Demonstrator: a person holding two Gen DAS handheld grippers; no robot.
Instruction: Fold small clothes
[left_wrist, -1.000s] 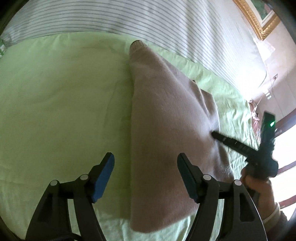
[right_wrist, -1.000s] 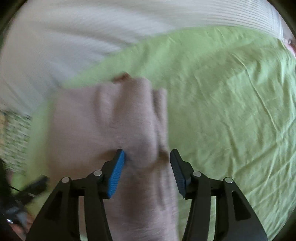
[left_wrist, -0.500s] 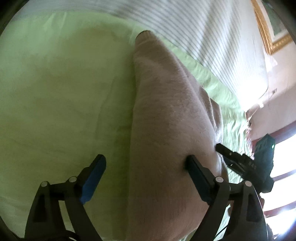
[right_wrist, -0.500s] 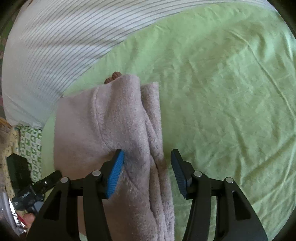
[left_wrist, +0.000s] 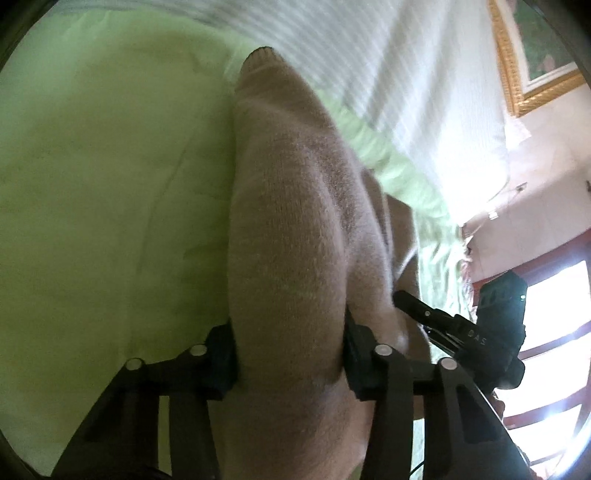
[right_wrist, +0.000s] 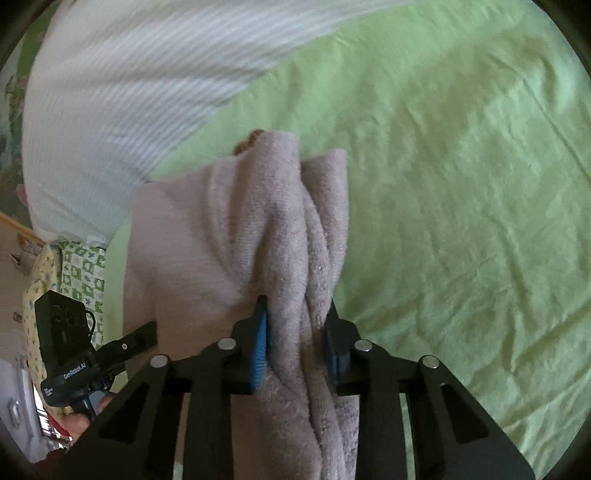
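Both views are taken close, angled downward; the folded beige knitted garment (left_wrist: 288, 240) (right_wrist: 229, 236) on the light green bedsheet (left_wrist: 110, 184) (right_wrist: 443, 184) is shared.

Striped bedding (right_wrist: 122, 110) blurred

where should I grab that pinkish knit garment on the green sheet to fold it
Grip the pinkish knit garment at its near bunched edges, coming from above at a slant: both grippers, left and right, are closing there on raised folds.
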